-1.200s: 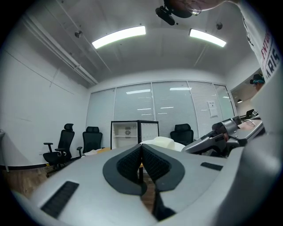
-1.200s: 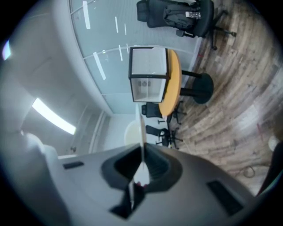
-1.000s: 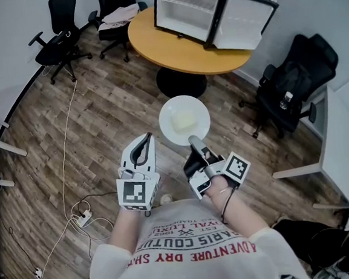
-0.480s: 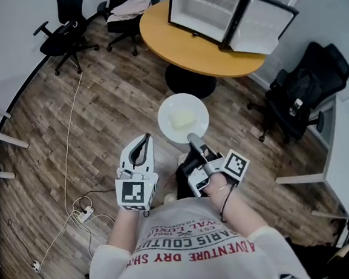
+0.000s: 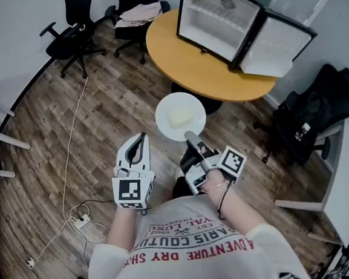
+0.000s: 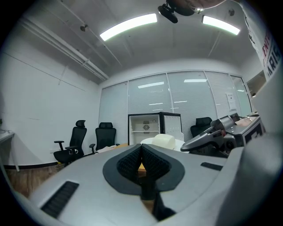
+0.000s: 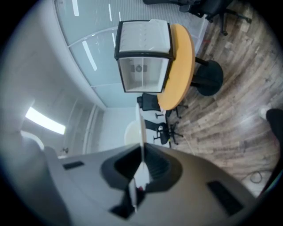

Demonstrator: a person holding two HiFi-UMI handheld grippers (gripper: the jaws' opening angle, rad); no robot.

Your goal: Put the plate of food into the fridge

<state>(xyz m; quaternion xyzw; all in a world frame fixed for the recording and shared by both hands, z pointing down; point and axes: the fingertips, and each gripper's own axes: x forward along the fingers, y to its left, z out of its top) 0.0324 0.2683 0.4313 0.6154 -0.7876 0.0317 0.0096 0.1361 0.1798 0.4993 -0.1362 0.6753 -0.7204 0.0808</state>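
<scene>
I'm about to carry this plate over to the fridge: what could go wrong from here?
1. The right tongs pinch the plate only at its near rim, so it may tip and the food could slide off.
2. The left tongs are shut and empty, giving no support underneath.
3. The fridge sits on the round table; the plate's far edge might bump the table's edge on approach.

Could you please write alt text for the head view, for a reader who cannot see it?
From above: a person's right gripper clamps the rim of a white plate of pale food over a wooden floor, while the left gripper is shut and empty. Ahead, a fridge stands open on a round table.
</scene>
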